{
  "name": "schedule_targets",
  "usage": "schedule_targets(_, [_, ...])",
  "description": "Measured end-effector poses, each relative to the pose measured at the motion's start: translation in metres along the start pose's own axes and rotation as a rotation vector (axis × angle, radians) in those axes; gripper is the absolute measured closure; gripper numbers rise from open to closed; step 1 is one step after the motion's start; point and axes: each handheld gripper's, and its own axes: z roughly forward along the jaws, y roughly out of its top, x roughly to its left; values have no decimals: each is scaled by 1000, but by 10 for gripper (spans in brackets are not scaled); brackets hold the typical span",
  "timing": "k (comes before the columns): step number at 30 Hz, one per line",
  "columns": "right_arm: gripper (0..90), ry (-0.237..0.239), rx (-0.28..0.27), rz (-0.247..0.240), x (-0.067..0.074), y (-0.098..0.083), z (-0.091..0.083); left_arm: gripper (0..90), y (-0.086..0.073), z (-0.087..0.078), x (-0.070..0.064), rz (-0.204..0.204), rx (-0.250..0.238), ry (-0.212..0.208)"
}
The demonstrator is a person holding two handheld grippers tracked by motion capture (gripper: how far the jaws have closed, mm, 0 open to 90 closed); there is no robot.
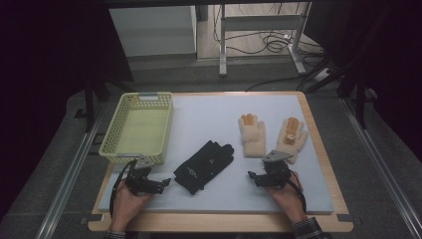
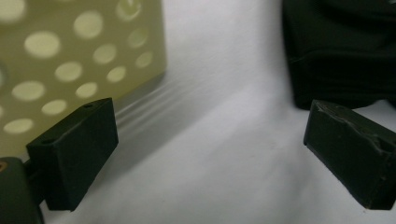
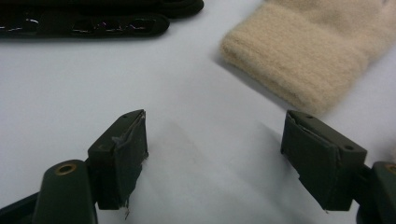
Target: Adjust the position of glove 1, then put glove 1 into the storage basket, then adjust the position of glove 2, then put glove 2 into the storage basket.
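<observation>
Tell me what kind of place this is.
Probably a lab data-recording station: a white foam-topped wooden table set with gloves and a yellow-green perforated plastic basket, dark curtains around it, loose black cables on the floor behind.

Black gloves (image 1: 203, 167) – cream gloves (image 1: 252, 136)

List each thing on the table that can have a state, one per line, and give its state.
Basket: upright, nothing in it.
Black gloves: lying flat, apparently stacked, untouched.
Left cream glove: flat, fingers pointing away.
Right cream glove: flat, beside the other, apart from it.
Left claw: open, nothing between the jaws.
Right claw: open, nothing between the jaws.
</observation>
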Motion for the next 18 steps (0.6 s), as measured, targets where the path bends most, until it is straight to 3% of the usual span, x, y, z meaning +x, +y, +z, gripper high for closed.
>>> schedule_targets(8, [223, 0, 0, 0, 0, 0, 0, 5, 14, -9, -13, 15, -9, -79])
schedule_targets(14, [224, -1, 0, -1, 0, 0, 0, 0, 33, -8, -28, 59, 0, -124])
schedule_targets(18, [223, -1, 0, -1, 0, 0, 0, 0, 46, -4, -39, 93, 4, -131])
